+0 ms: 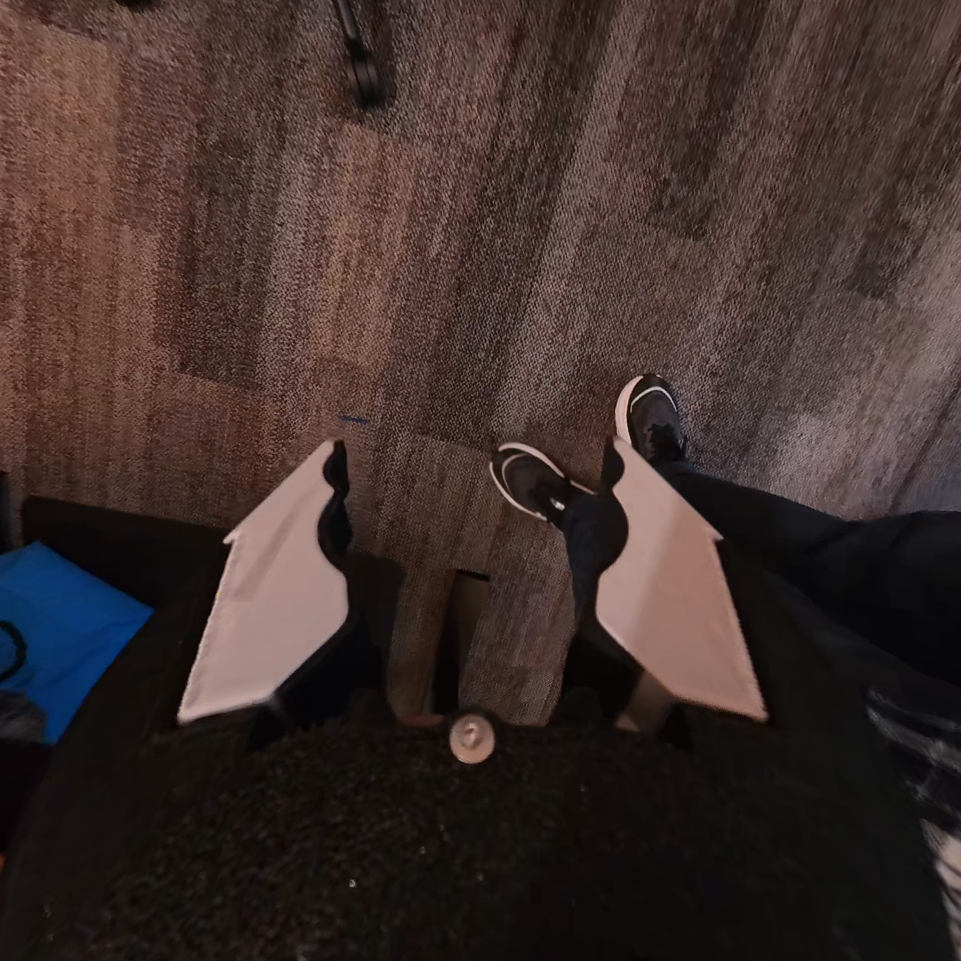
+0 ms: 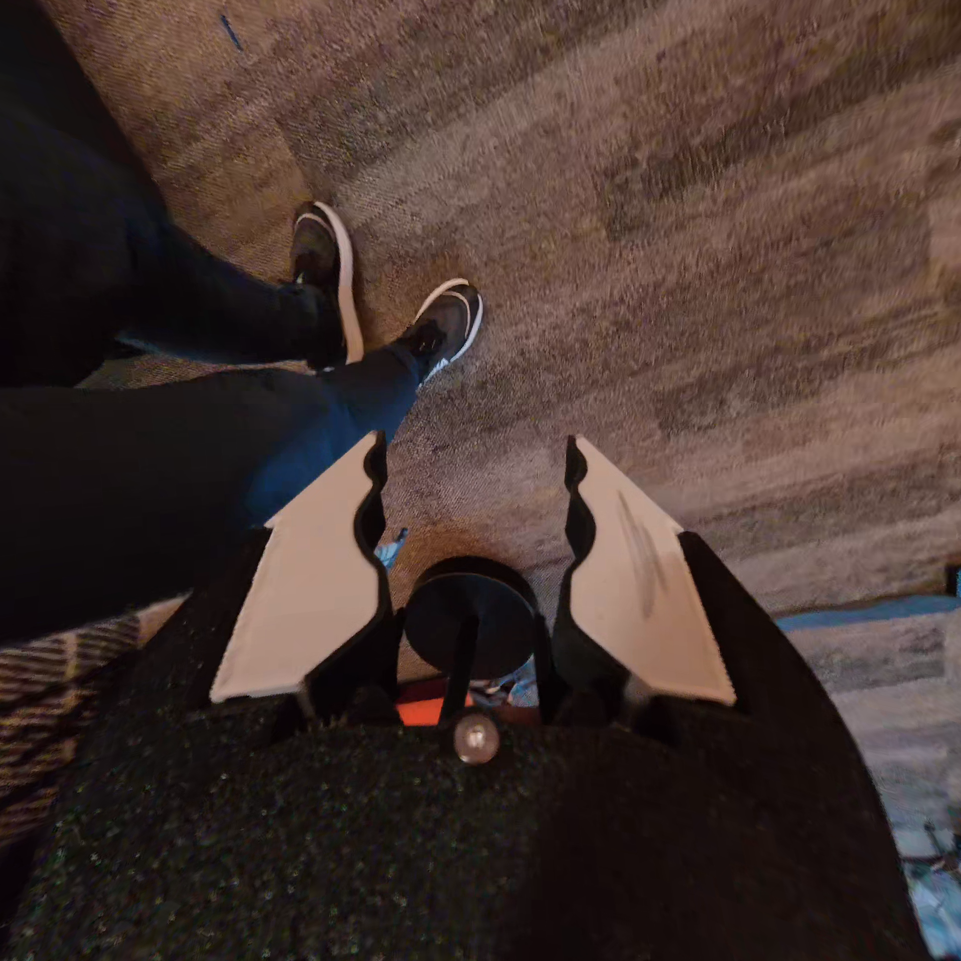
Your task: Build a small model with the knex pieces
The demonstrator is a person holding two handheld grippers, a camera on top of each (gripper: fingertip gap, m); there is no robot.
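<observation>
- I count two hand-held grippers, one per wrist view, each with two white fingers edged in black.
- My left hand-held gripper point(image 1: 473, 452) is released, its fingers spread wide with nothing between them, pointing down at the carpet floor point(image 1: 468, 208).
- My right hand-held gripper point(image 2: 476, 447) is also released and empty, over the same carpet.
- I see two dark shoes with white soles on the floor: one point(image 1: 530, 481) between the left gripper's fingertips, the other point(image 1: 650, 411) just beyond its right finger.
- Two legs in dark trousers point(image 2: 156, 468) run in from the left edge of the right wrist view.
- One black round disc on a stem point(image 2: 470, 613) sits low between the right gripper's fingers.
- One blue sheet or bag point(image 1: 57, 624) lies at the left edge of the left wrist view.
- One dark object point(image 1: 364, 73) lies on the carpet near the far edge; I cannot tell what it is.
</observation>
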